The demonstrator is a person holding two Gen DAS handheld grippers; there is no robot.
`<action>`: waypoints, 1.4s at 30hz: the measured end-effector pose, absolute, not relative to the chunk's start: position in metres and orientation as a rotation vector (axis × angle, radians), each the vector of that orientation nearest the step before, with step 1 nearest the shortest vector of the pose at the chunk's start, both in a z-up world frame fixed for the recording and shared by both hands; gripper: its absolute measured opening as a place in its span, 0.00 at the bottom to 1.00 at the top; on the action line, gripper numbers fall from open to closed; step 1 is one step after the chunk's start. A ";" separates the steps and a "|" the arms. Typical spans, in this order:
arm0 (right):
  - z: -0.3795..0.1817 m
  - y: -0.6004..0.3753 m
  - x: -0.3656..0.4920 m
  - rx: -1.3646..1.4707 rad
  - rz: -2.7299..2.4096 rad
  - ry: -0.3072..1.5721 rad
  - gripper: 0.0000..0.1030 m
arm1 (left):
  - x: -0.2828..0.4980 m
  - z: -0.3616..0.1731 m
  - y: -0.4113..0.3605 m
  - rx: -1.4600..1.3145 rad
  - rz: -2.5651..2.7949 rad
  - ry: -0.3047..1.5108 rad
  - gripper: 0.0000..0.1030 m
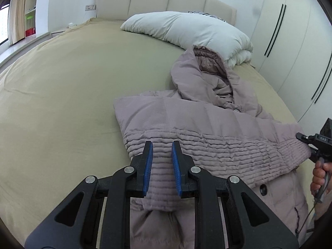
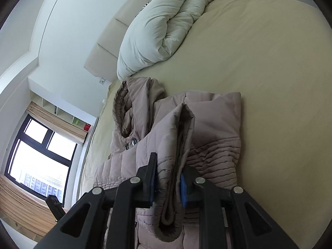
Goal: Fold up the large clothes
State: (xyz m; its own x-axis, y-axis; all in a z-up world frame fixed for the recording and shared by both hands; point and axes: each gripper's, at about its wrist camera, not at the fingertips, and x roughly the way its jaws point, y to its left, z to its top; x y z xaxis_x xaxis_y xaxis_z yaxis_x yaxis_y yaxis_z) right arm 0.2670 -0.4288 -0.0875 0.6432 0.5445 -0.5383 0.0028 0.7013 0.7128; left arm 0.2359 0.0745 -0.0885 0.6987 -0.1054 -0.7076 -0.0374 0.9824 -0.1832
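A mauve hooded puffer coat (image 1: 207, 128) lies on the tan bed (image 1: 72, 83), one sleeve folded across its body, hood toward the duvet. My left gripper (image 1: 162, 145) hovers over the sleeve's quilted part, jaws open, blue pads a little apart with nothing between them. My right gripper (image 2: 168, 161) is shut on a raised fold of the coat's sleeve (image 2: 176, 145), cuff hanging between the fingers. The right gripper also shows at the right edge of the left wrist view (image 1: 311, 143), at the coat's edge, held by a hand.
A folded white duvet (image 1: 186, 31) lies by the beige headboard (image 1: 166, 2). White wardrobe doors (image 1: 290, 41) stand to the right of the bed. A window (image 2: 39, 159) with curtains and shelves is on the far side.
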 end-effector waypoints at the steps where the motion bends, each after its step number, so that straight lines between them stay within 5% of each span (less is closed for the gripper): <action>1: -0.089 -0.429 0.268 0.728 0.338 0.830 0.21 | 0.246 -0.097 0.070 -0.156 -0.022 0.816 0.17; 9: -0.125 -0.437 0.275 0.685 0.269 0.844 0.33 | 0.279 -0.142 0.049 -0.009 -0.007 0.898 0.17; 15: -0.080 -0.421 0.246 0.537 0.099 0.789 0.59 | 0.252 -0.117 0.055 -0.029 -0.030 0.826 0.18; 20: -0.039 -0.370 0.232 0.341 0.176 0.686 0.66 | 0.256 -0.131 0.044 -0.014 -0.042 0.870 0.18; 27: -0.082 -0.340 0.260 0.174 0.153 0.862 0.71 | 0.264 -0.090 0.059 -0.129 -0.076 0.817 0.18; 28: -0.072 -0.342 0.260 0.206 0.181 0.843 0.71 | 0.273 -0.080 0.058 -0.131 -0.076 0.804 0.21; 30: -0.052 -0.350 0.263 0.262 0.216 0.789 0.74 | 0.301 -0.063 0.057 -0.167 -0.104 0.793 0.62; 32: -0.034 -0.354 0.273 0.262 0.219 0.753 0.78 | 0.332 -0.047 0.050 -0.176 -0.105 0.758 0.74; 42: -0.007 -0.325 0.388 0.241 0.275 0.787 0.81 | 0.499 -0.058 -0.001 -0.161 -0.079 0.899 0.74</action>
State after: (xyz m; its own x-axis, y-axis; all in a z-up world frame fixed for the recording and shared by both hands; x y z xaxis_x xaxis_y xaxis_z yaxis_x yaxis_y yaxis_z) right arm 0.3880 -0.3250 -0.0067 0.6737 0.3304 -0.6611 -0.1523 0.9374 0.3132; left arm 0.4995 -0.0015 -0.0583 0.6207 -0.1353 -0.7723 0.0008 0.9851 -0.1720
